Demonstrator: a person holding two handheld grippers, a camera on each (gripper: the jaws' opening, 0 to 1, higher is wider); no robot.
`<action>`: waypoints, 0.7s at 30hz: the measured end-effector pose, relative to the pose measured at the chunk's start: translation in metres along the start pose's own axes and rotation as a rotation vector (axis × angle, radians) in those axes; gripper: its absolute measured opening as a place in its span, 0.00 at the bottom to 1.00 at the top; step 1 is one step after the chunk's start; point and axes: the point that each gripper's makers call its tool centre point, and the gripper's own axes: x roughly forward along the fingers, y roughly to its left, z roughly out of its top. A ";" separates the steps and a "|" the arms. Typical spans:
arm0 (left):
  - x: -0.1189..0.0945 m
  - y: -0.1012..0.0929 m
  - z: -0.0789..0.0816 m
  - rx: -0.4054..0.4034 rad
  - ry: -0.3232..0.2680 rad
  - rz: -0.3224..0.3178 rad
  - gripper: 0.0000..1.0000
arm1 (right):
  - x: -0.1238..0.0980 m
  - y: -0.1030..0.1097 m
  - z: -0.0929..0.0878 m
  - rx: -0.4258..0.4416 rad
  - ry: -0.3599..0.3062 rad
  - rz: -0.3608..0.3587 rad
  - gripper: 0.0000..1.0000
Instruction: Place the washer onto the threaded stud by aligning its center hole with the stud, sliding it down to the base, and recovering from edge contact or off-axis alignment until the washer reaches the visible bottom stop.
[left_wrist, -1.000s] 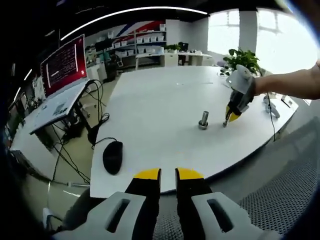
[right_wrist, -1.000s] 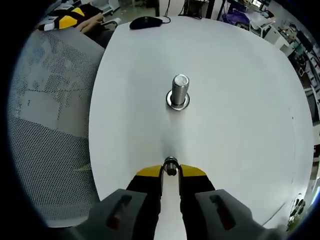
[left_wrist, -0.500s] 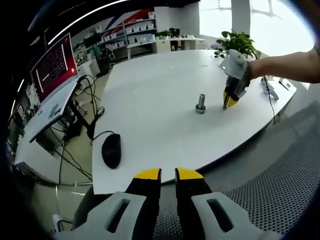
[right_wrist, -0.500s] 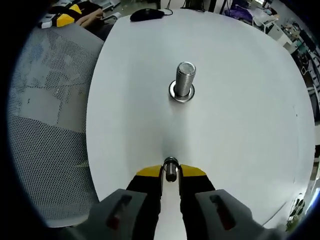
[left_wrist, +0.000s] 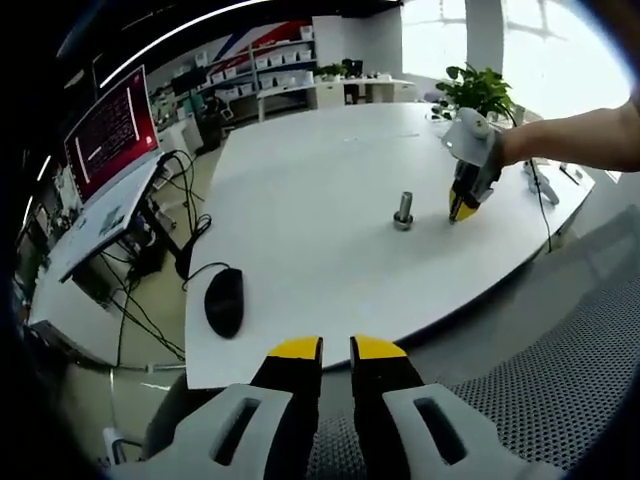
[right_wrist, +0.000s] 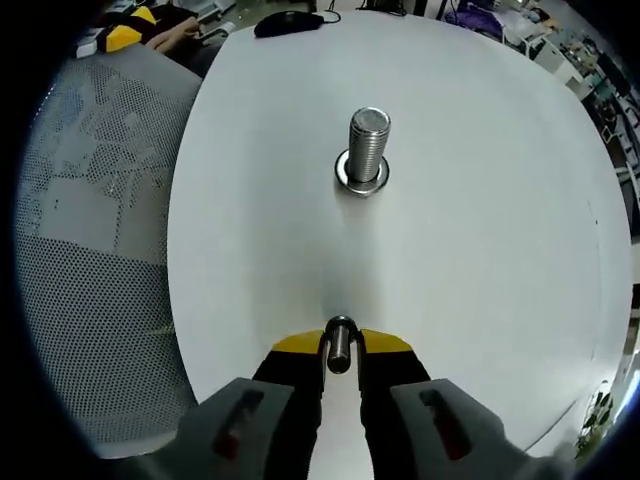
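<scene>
Your right gripper (right_wrist: 340, 350) pinches the washer (right_wrist: 340, 343) edge-on, well short of the threaded stud (right_wrist: 367, 145) upright on the surface (right_wrist: 480, 230). Left gripper (left_wrist: 335, 350) idle, fingers nearly closed on nothing. Risk: tilted washer catching the stud's top thread.

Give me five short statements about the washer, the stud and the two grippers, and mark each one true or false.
1. The right gripper holds the small metal washer between its fingers. True.
2. The washer already sits on the threaded steel stud. False: it is apart from the stud, in the gripper.
3. The stud stands upright on the white table. True.
4. The left gripper grips the black computer mouse. False: its fingers hold nothing.
5. The stud lies on its side. False: upright.
</scene>
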 end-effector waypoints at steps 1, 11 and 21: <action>0.000 0.000 0.000 -0.001 -0.001 0.000 0.09 | 0.000 0.000 0.000 0.000 0.001 0.001 0.14; 0.000 0.000 0.000 -0.003 0.000 0.001 0.09 | 0.001 -0.011 0.003 -0.007 -0.019 -0.009 0.29; 0.000 0.001 -0.001 -0.004 0.003 0.004 0.09 | -0.013 -0.018 0.002 0.011 -0.069 -0.033 0.32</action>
